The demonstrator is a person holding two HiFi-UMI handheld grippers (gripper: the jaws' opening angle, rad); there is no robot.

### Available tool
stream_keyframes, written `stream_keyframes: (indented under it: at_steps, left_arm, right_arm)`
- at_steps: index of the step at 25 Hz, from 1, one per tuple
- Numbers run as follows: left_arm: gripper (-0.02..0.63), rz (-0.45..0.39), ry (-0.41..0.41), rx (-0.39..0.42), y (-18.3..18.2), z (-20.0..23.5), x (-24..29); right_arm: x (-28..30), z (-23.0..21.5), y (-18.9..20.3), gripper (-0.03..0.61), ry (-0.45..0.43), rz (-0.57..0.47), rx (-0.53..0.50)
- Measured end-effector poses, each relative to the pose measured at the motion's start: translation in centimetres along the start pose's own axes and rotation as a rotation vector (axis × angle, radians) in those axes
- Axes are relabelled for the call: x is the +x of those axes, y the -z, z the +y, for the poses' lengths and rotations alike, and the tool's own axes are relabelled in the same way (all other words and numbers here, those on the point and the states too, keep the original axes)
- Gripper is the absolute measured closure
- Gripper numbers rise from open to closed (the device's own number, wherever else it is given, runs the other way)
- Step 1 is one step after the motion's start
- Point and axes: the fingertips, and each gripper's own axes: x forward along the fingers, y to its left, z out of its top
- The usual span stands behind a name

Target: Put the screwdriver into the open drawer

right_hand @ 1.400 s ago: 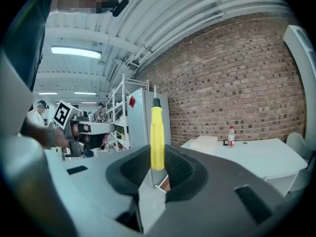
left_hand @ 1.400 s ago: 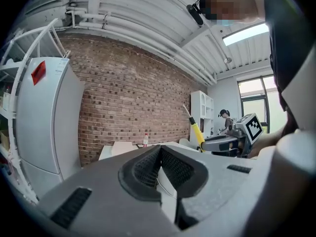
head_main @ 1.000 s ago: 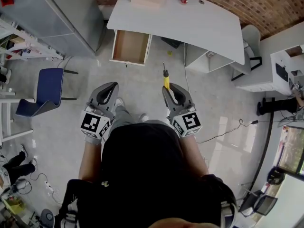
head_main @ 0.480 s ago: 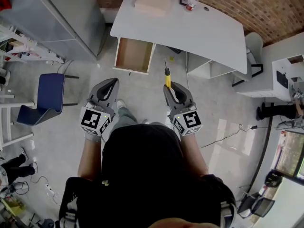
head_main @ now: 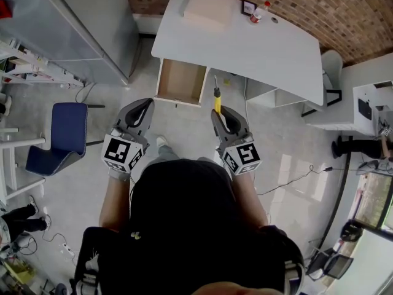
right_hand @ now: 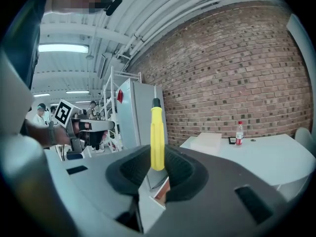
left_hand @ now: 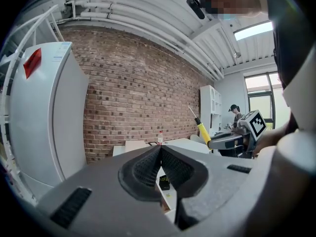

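Observation:
A yellow-handled screwdriver (head_main: 216, 99) stands upright in my right gripper (head_main: 218, 110), which is shut on the handle's lower end; its shaft points up and forward (right_hand: 157, 135). Below the left end of the white desk (head_main: 270, 51), the open wooden drawer (head_main: 181, 81) looks empty, just ahead of and between both grippers. My left gripper (head_main: 147, 103) is shut with nothing in it, its fingertips meeting (left_hand: 160, 148). The left gripper view shows the screwdriver (left_hand: 202, 131) and the right gripper (left_hand: 232, 140) off to the right. The right gripper (right_hand: 157, 166) sees the drawer's edge low between its jaws.
A flat cardboard box (head_main: 209, 5), a small bottle (head_main: 261, 11) and a dark frame lie on the desk by the brick wall. A tall grey cabinet (head_main: 73, 23) stands left of the desk, a blue chair (head_main: 58, 137) further left. A cable (head_main: 295, 174) crosses the floor at right.
Both grippers have moved forward together toward the desk, so the open drawer now lies much nearer to their tips. The screwdriver stays in the right gripper's hold.

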Motion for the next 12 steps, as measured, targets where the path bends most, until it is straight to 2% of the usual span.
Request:
stream_keyframes:
  at_steps: [12]
  left_arm:
    - [0.611,0.027,-0.007,-0.019,1.4,10.2,-1.8]
  right_arm:
    - [10.4,3.8,-0.6,0.488,-0.016,0.02,-0.008]
